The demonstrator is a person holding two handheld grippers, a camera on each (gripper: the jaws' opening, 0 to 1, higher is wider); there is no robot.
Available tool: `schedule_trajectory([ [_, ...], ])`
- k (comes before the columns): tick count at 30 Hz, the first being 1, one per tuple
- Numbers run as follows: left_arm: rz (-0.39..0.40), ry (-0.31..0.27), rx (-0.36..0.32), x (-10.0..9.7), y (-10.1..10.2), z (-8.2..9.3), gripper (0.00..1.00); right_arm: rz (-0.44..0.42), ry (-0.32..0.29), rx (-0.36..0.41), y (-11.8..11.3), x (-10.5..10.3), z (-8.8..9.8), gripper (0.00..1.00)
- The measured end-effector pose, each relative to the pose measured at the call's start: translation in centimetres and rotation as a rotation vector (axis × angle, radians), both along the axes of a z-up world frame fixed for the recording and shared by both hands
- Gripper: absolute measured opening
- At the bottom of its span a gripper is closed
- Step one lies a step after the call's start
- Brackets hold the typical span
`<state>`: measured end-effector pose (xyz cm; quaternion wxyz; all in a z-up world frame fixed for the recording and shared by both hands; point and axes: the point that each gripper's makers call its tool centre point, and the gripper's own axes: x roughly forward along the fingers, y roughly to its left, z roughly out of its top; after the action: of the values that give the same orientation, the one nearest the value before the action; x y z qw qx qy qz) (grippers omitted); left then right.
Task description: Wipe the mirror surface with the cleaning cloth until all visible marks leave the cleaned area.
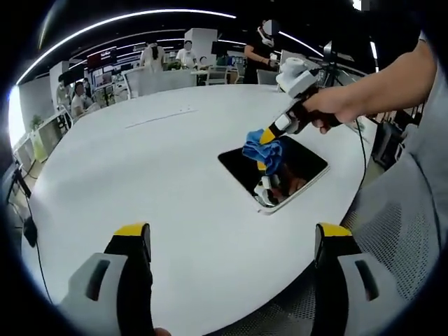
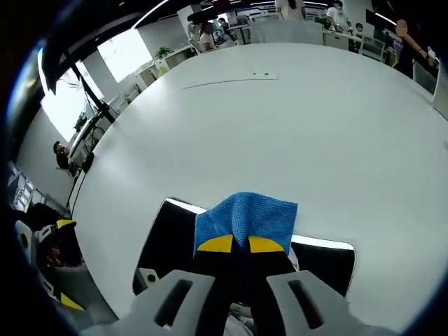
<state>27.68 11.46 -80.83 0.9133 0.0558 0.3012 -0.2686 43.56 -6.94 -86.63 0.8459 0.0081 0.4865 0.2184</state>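
A flat mirror (image 1: 297, 170) with a thin white rim lies on the round white table (image 1: 154, 175), its glass dark with reflections. The right gripper (image 1: 267, 143), held by a person's hand, is shut on a blue cleaning cloth (image 1: 262, 148) and presses it onto the mirror's near-left part. In the right gripper view the cloth (image 2: 245, 217) bunches out past the yellow-tipped jaws of that gripper (image 2: 240, 244), over the mirror (image 2: 168, 241). My left gripper (image 1: 231, 238) hovers open above the table's near edge, jaws wide apart and holding nothing.
A thin strip (image 2: 231, 80) lies far across the table. Desks, chairs and several people fill the office beyond. A mesh chair back (image 1: 392, 231) stands close to the table edge beside the person's arm (image 1: 385, 87). The left gripper (image 2: 52, 259) shows at lower left.
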Motion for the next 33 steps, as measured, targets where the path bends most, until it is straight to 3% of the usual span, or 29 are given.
schedule_trajectory([
  [9,0.009,0.008,0.005,0.1,0.3,-0.3,0.98,-0.011,0.021,0.015,2.2,0.6,0.1,0.0],
  [17,0.017,0.007,0.001,0.2,0.4,-0.3,0.99,0.035,0.029,0.033,4.7,0.9,0.0,0.0],
  [33,0.021,0.012,0.017,0.2,0.4,-0.7,0.99,0.048,0.059,0.101,7.1,1.5,0.0,0.0],
])
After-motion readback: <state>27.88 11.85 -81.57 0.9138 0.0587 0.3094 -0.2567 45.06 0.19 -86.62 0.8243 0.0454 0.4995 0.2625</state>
